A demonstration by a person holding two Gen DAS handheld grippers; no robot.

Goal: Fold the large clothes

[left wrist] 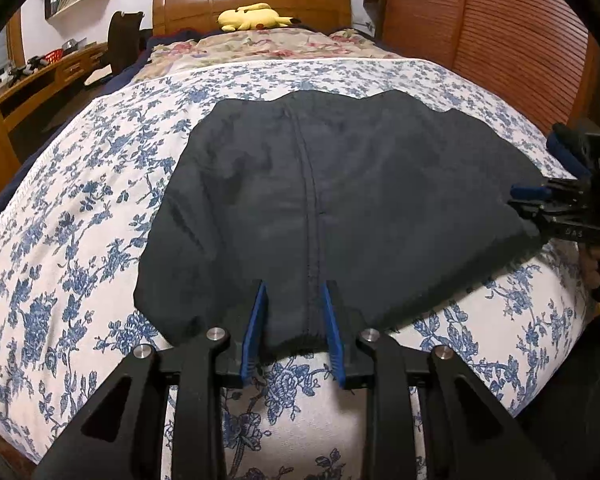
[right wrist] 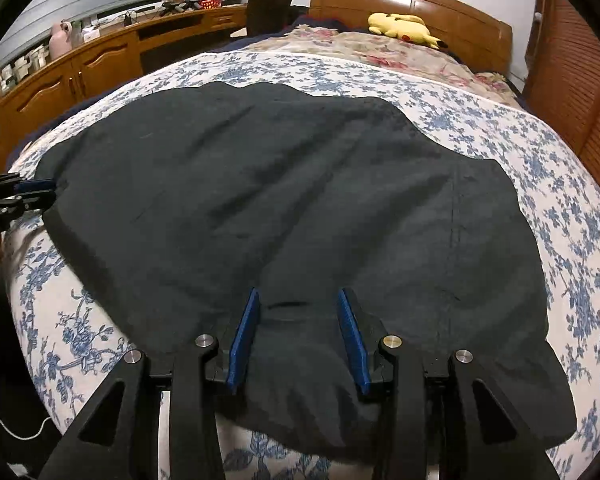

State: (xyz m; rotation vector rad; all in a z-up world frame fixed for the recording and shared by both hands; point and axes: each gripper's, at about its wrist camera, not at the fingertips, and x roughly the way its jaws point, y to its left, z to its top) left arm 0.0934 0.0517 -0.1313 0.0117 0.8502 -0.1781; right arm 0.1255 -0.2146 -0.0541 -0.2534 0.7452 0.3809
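The dark garment [right wrist: 284, 208] lies spread crosswise on the floral bed cover [left wrist: 60, 240], its near hem running between the left gripper [left wrist: 294, 292] and right gripper [right wrist: 298, 300], whose parted jaws seemingly straddle unpinched cloth.

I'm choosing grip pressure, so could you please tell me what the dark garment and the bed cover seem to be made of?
Dark garment: looks like thin matte woven fabric, perhaps cotton or synthetic; soft creases and a stitched seam show, no sheen.
Bed cover: seemingly printed cotton-like cloth, matte, with a blue floral print on white; the exact fibre is unclear.
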